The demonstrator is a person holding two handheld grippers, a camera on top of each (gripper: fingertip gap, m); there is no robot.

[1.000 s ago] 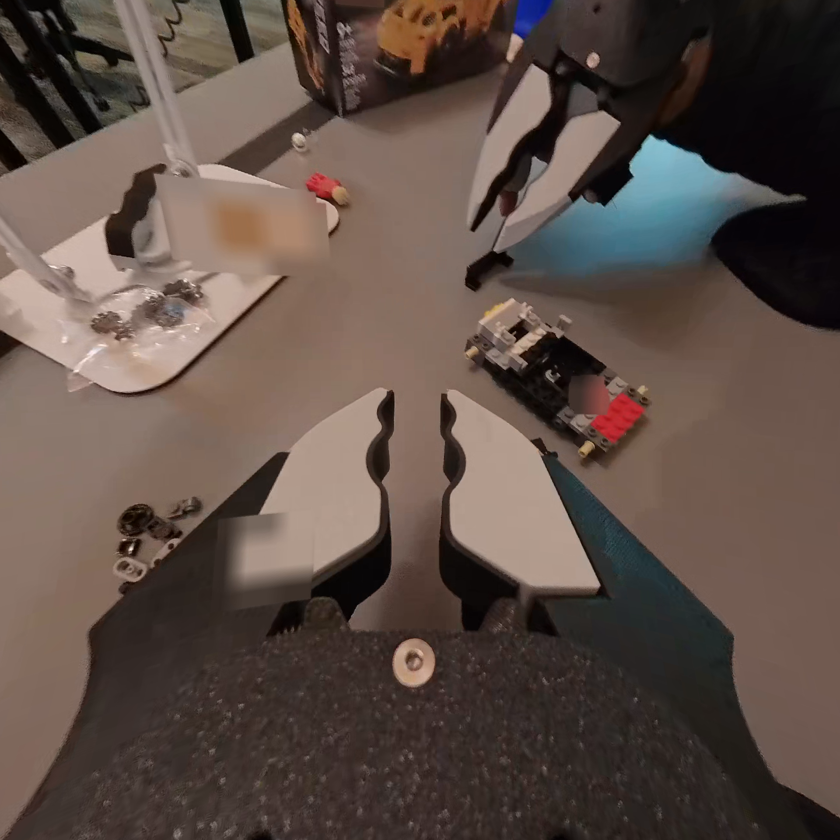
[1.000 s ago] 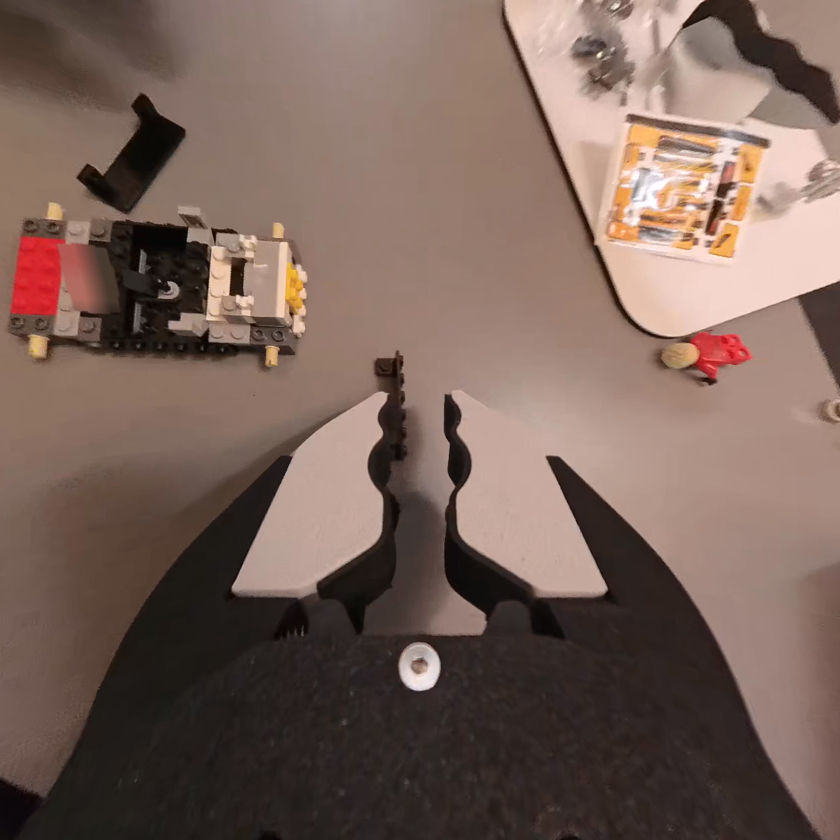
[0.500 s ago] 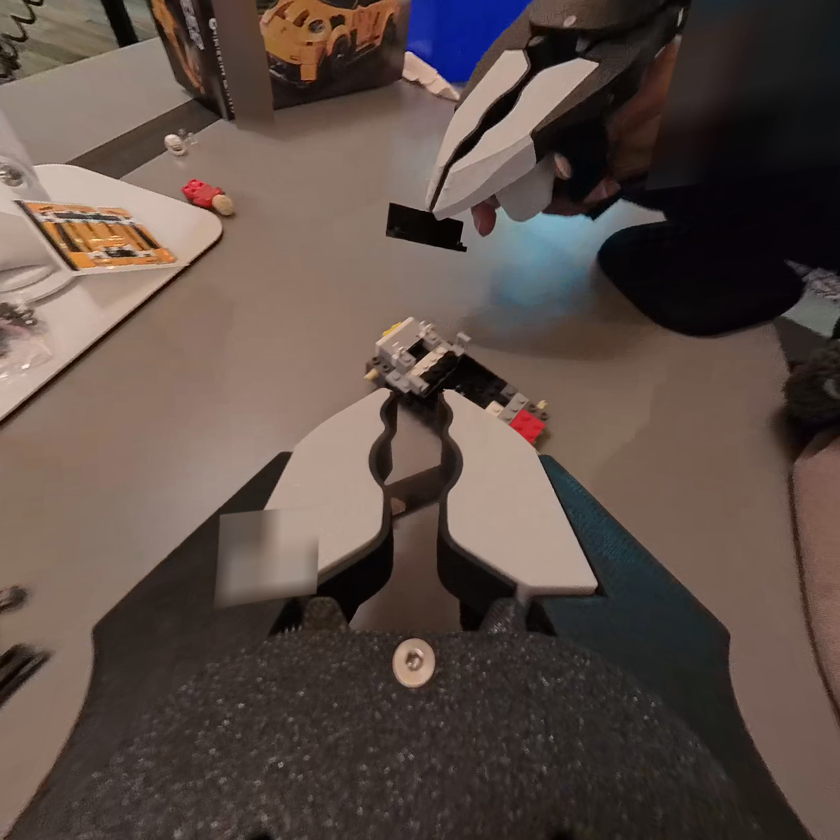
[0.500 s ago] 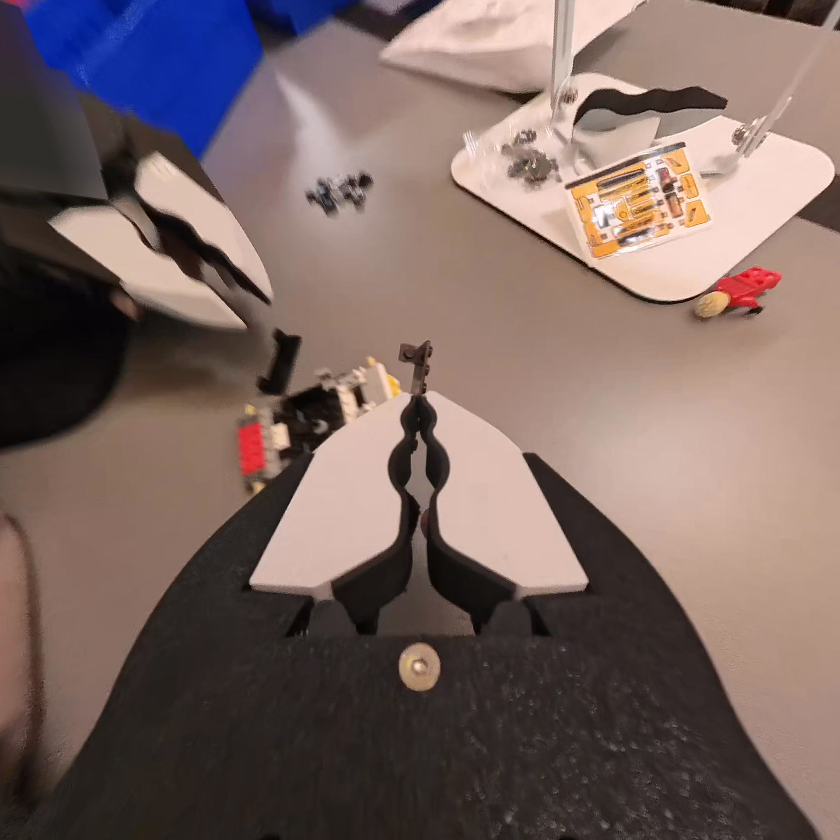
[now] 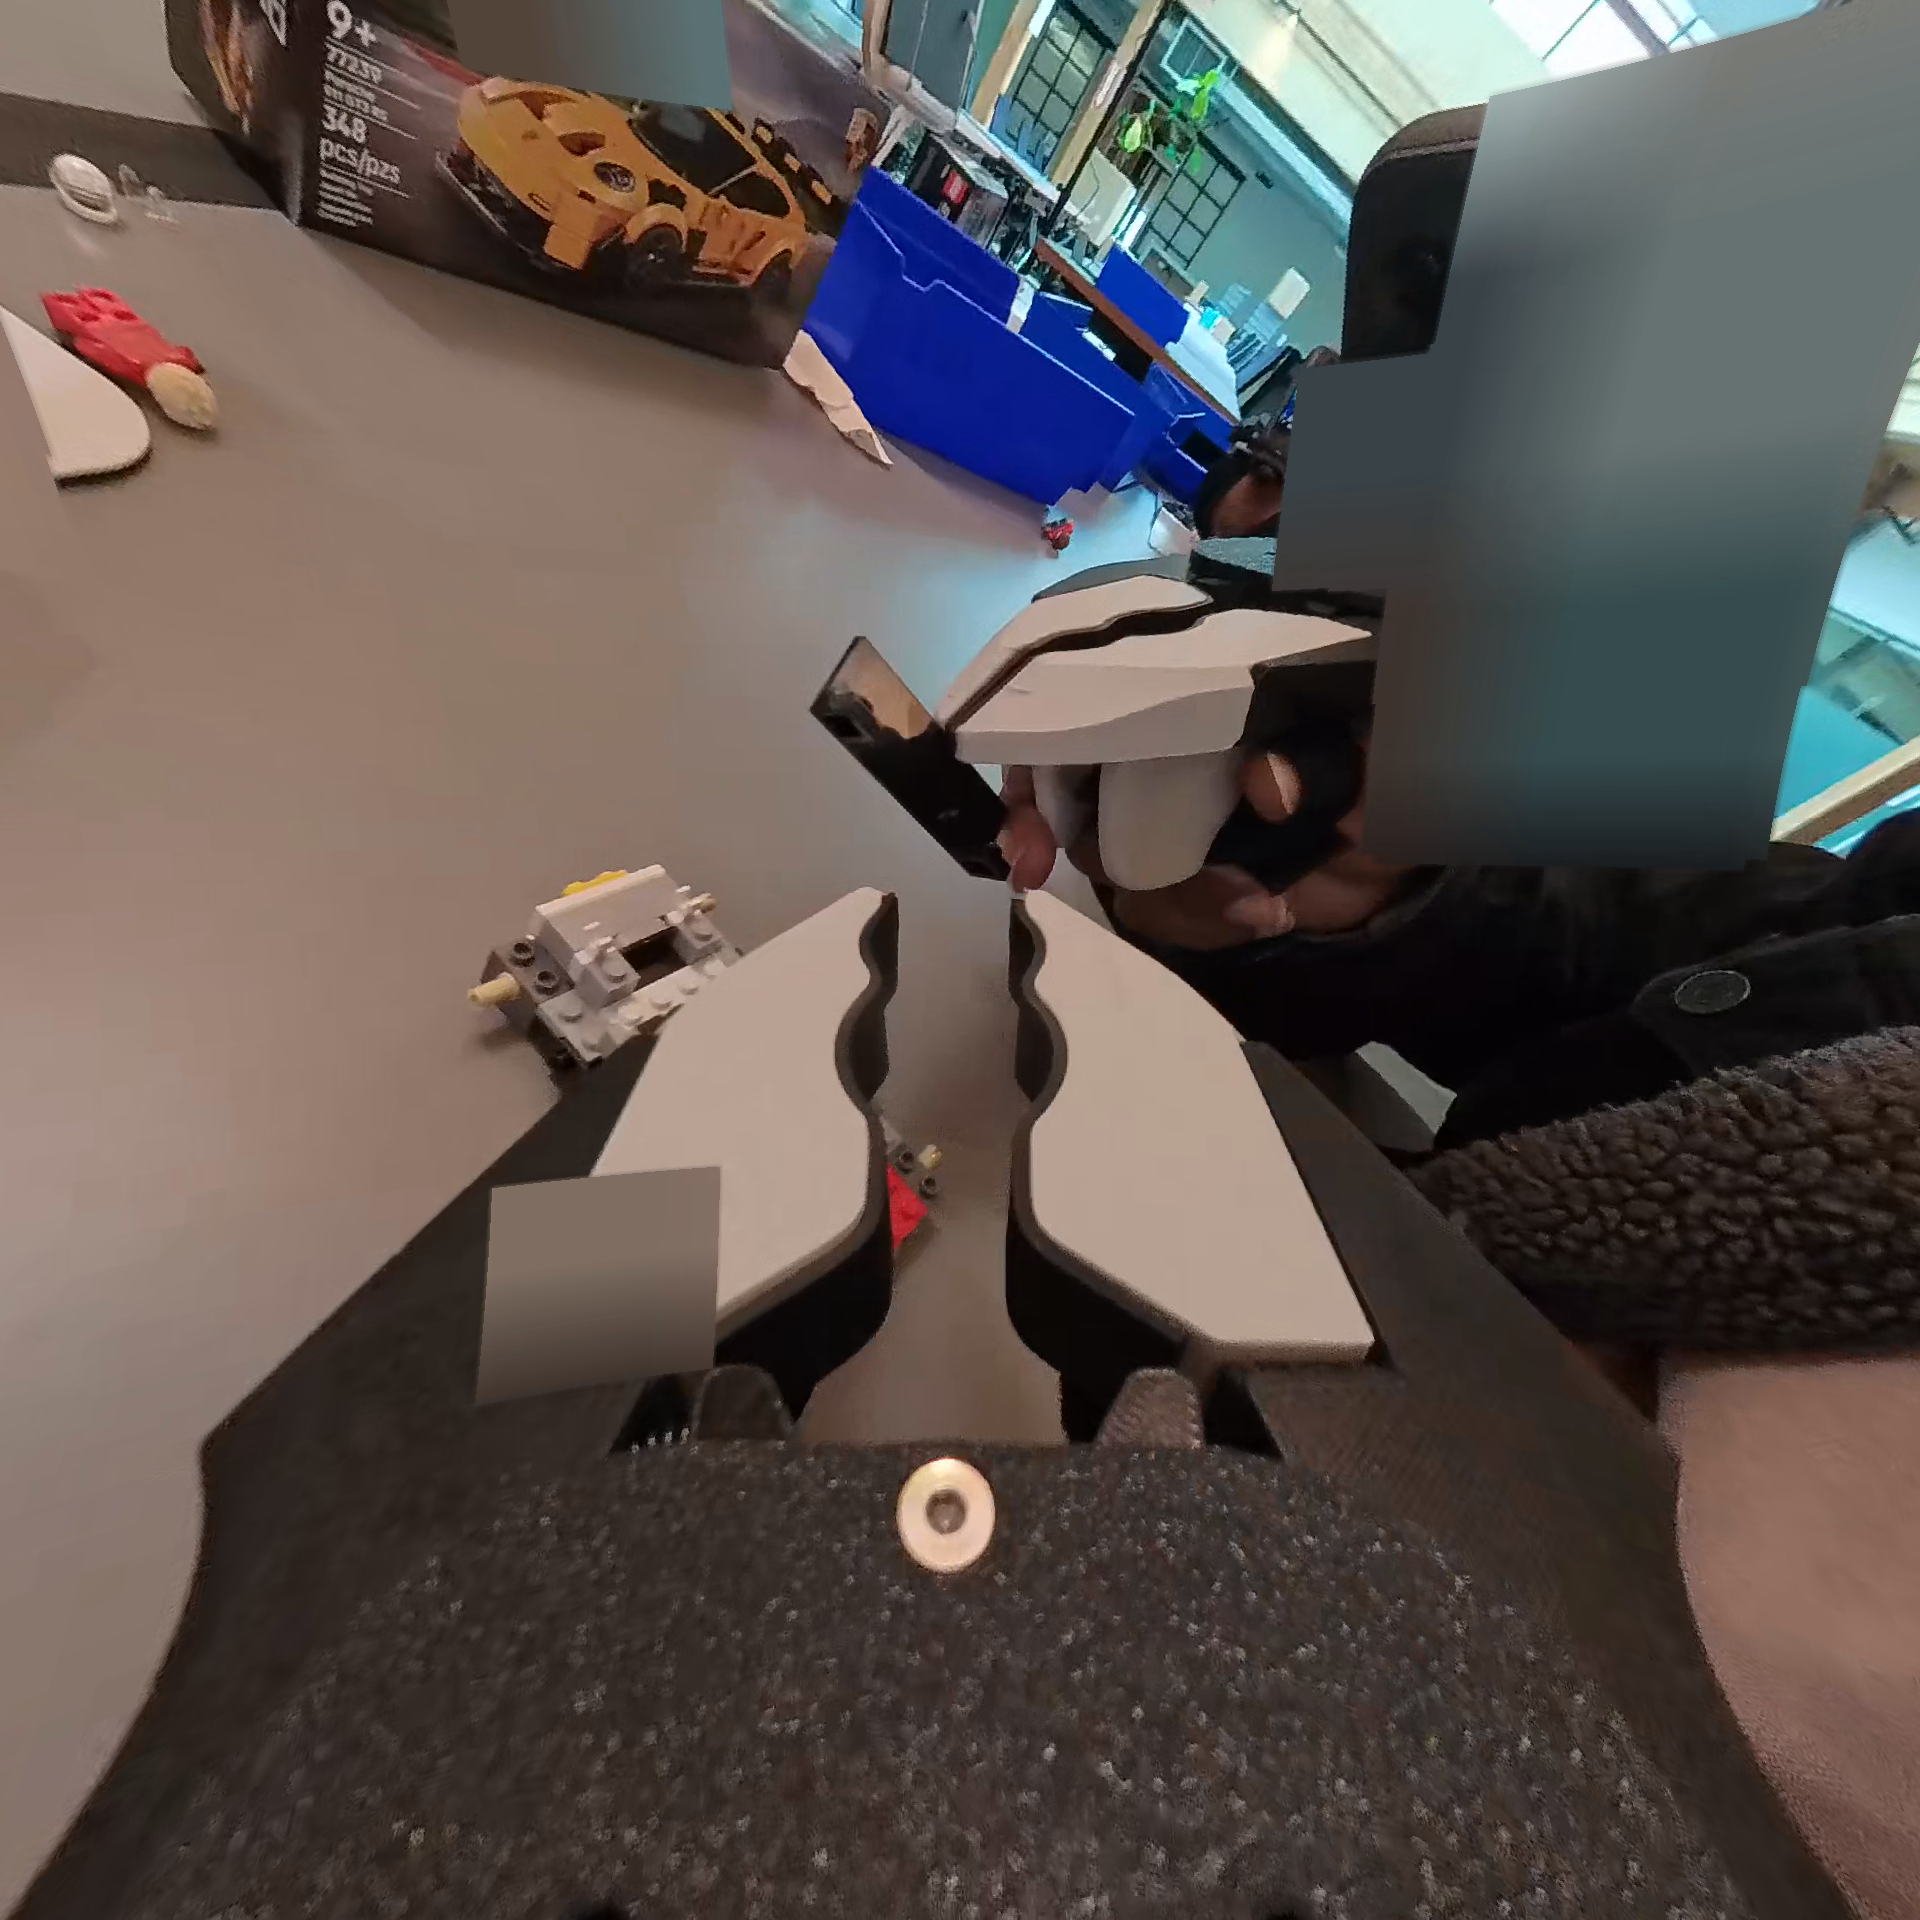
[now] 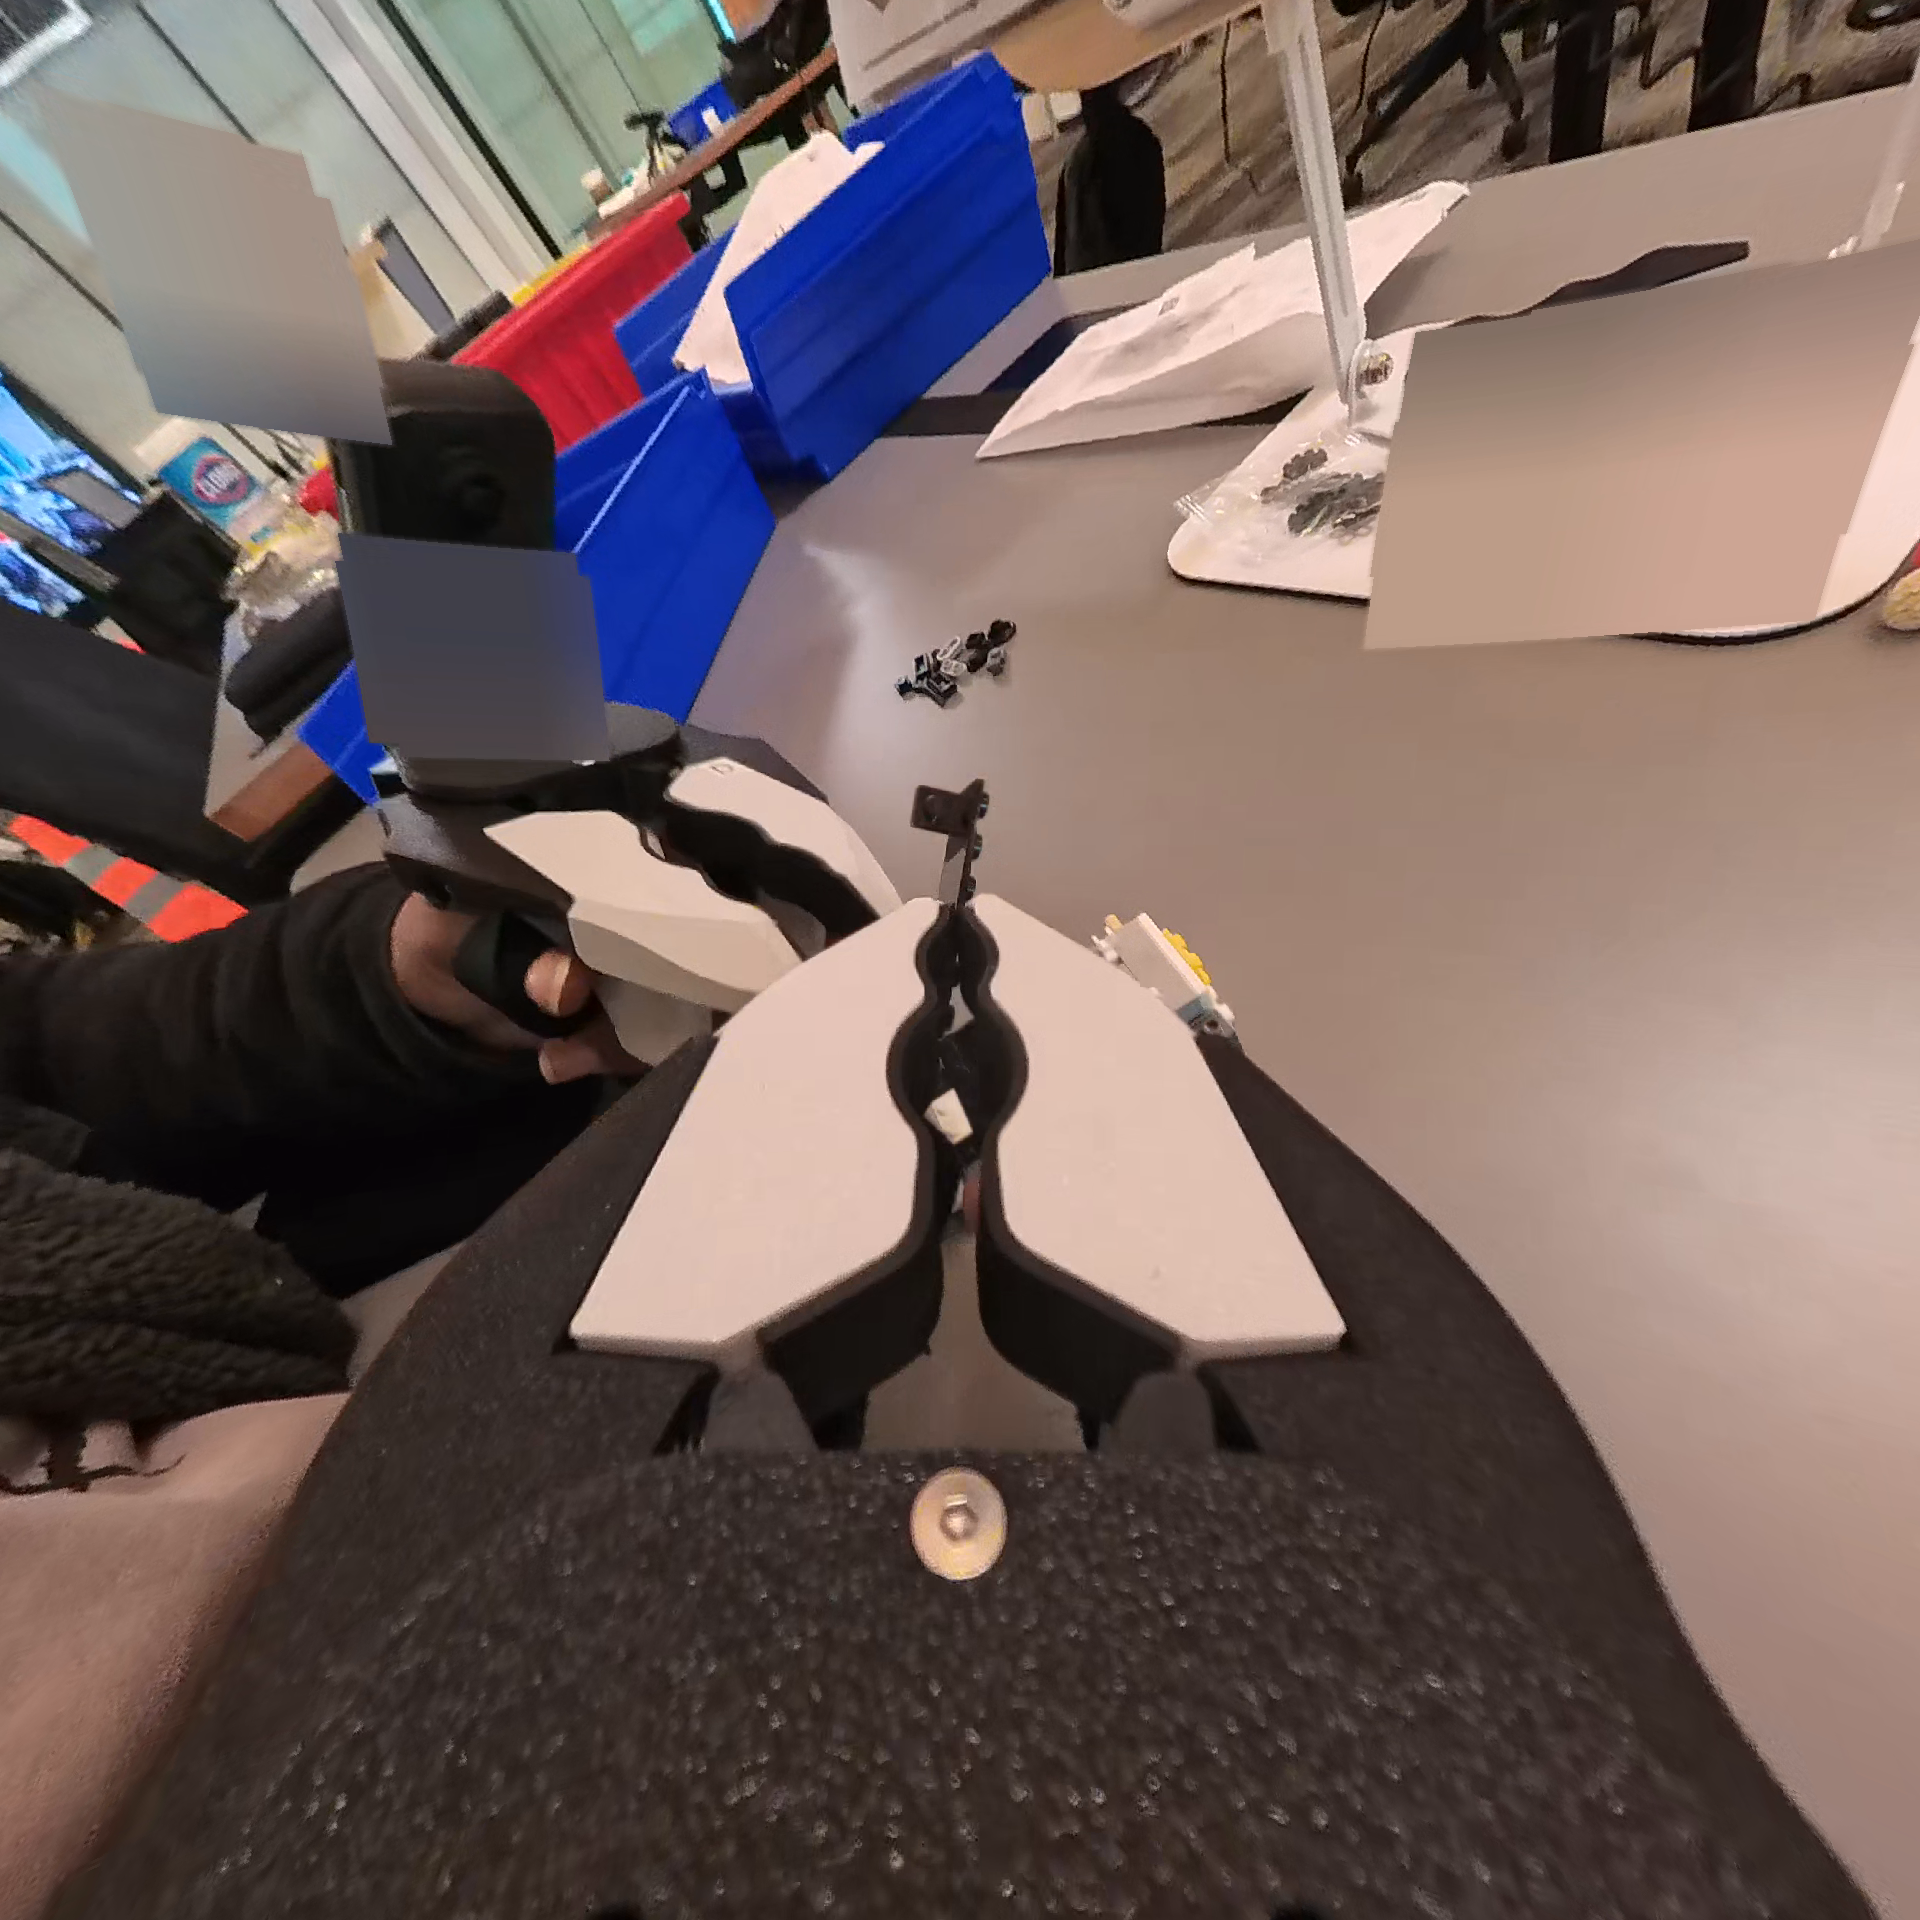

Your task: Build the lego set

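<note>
The part-built car chassis [image 5: 608,961], grey and black with a red rear end, lies on the grey table [image 5: 416,644]. My left gripper [image 5: 951,912] is open and empty, and its left finger covers the chassis's middle. My right gripper [image 6: 951,909] is shut on a thin black lego piece [image 6: 954,840] and holds it in the air. In the left wrist view the right gripper [image 5: 961,717] and the black piece [image 5: 914,769] are just beyond my left fingertips. In the right wrist view the left gripper [image 6: 717,904] is at the left and the chassis's front [image 6: 1164,961] peeks out beside my right finger.
The lego box [image 5: 540,187] stands at the table's far edge, with blue bins [image 5: 966,364] behind it. A red minifigure [image 5: 114,343] lies at the far left. Several small black parts [image 6: 956,655] lie loose. A white base plate [image 6: 1278,551] holds a bag of parts [image 6: 1320,494]. The tips of both grippers are at nearly the same place.
My right gripper shut on the black piece, lifted it off the table and tilted up. My left gripper moved over the chassis, close to the right gripper.
</note>
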